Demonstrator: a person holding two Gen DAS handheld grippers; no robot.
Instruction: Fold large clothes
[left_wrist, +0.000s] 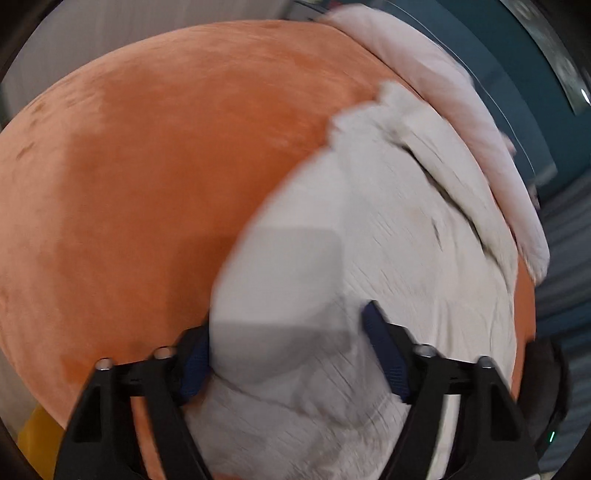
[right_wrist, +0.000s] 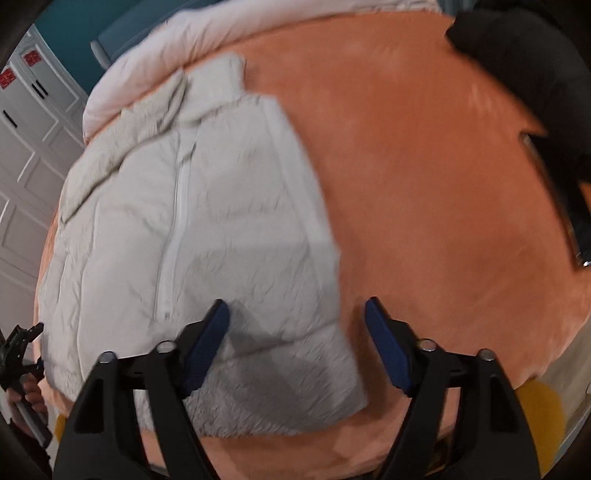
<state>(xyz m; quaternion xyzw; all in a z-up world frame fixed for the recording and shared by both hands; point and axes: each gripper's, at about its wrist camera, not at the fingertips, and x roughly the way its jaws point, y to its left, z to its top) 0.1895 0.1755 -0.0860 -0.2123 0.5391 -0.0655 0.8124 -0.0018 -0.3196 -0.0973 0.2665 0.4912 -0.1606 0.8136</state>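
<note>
A cream padded jacket (right_wrist: 207, 221) lies flat and zipped on the orange bed cover (right_wrist: 424, 184), collar towards the far side. My right gripper (right_wrist: 295, 302) hovers over the jacket's near right hem corner, jaws apart, straddling the jacket's side edge. In the left wrist view the same jacket (left_wrist: 369, 240) fills the right half. My left gripper (left_wrist: 288, 317) is down at its near corner, jaws apart, with puffy fabric bulging up between them. The fabric hides part of the left pad. The view is blurred and I see no pad squeezing the cloth.
A pale pink duvet (right_wrist: 184, 44) is bunched along the far edge of the bed. A black garment (right_wrist: 517, 55) and a dark flat object (right_wrist: 576, 221) lie at the right. White cupboard doors (right_wrist: 26, 147) stand to the left. A person's hand (right_wrist: 29, 395) shows at lower left.
</note>
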